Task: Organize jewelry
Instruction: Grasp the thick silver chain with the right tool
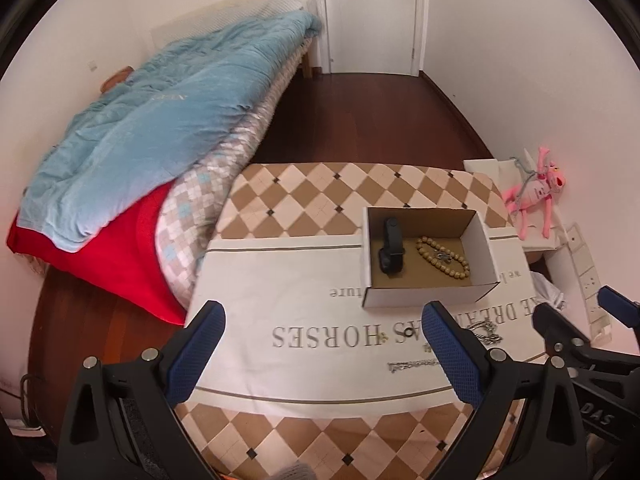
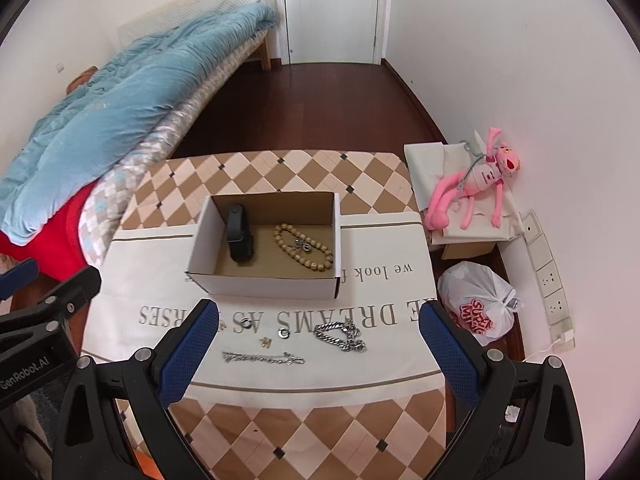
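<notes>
Two grippers are in our hands, both w/ jaws spread wide and nothing between the blue pads; biggest thing we see is the bed on the left w/ a light blue quilt over a red blanket. Next down in size is the table w/ its tan-and-cream diamond pattern, a white printed cloth laid across its middle. On that cloth, toward the far side, sits the open cardboard box, white outside, brown inside. Our left gripper hovers over the near-left part of the cloth and our right gripper over the near-middle, each short of the box. By the wall on the right lies a pink plush toy on some white sheets, and below it a tied white plastic bag w/ red print. In the box the black wristband lies at the left side, the wooden bead bracelet to its right, apart from it. Loose on the cloth, nearer us than the box: a chunky silver chain bracelet heaped at the right, a thin silver chain stretched flat closest to us, then 2 small rings well apart, and a tiny gold piece between the rings and the thin chain; what it is we can't tell
</notes>
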`<state>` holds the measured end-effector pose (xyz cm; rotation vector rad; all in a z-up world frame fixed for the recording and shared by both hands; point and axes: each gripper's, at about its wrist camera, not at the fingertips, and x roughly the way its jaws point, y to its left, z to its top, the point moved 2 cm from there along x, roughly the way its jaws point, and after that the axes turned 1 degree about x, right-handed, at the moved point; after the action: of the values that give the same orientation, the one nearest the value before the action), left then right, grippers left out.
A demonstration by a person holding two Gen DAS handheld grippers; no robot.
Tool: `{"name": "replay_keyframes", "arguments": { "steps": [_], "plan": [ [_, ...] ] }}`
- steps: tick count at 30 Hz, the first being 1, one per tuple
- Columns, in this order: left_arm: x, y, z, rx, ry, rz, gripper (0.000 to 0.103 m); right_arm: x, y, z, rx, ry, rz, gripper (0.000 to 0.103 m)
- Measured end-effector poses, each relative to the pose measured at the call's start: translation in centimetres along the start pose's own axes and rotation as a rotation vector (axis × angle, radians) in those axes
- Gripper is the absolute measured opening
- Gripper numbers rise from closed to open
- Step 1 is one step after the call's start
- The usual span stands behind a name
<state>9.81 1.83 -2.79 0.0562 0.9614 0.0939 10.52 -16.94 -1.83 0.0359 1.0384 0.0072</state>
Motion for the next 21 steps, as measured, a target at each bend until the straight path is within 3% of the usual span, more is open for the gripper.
{"name": "replay_keyframes", "arguments": {
  "steps": [5,12,16,21],
  "plan": [
    [1.5,0.5,-1.9,-0.045,0.01,0.01,0.101,0.1,-1.6,-1.6,0.077,0.021,0.035,0.101],
    [7.5,-0.4,-5.7,-0.03,0.134,0.03,0.101,5.7,-6.6,-5.4,0.235,0.155,0.029,0.101],
    [10.5,-1.4,-7.6,0.006,0.189,0.051,0.101,9.8,-9.4,-7.7,0.32,0.221,0.02,0.087],
    [12.8,-2.2,-9.0,0.039,0.239,0.053,0.101,13.5,-10.7,-9.2,0.365,0.261,0.022,0.077]
  ]
}}
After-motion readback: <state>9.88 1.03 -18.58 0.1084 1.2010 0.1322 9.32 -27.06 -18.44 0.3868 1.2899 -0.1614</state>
